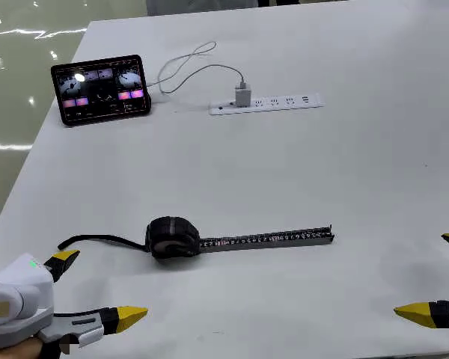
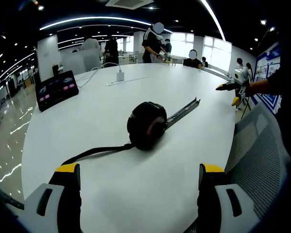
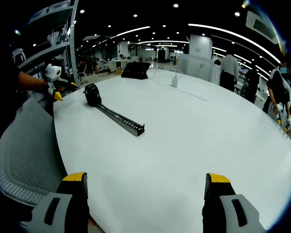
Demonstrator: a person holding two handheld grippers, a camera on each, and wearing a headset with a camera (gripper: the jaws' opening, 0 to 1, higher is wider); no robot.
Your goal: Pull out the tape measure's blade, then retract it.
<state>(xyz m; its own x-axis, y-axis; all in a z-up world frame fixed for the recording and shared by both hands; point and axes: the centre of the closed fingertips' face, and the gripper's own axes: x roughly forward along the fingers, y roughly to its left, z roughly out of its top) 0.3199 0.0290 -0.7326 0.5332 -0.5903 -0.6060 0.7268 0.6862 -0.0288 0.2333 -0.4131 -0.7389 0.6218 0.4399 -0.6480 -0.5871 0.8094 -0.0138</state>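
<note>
Lying with blade (image 1: 269, 239) out: tape measure (image 1: 172, 238) | left gripper (image 1: 108, 283) spread | right gripper (image 1: 422, 274) spread

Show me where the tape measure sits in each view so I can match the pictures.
Head view: tape measure low centre-left, blade out rightward.
Left gripper view: tape measure at centre.
Right gripper view: tape measure upper left.
Shared landmark: the propped tablet.
</note>
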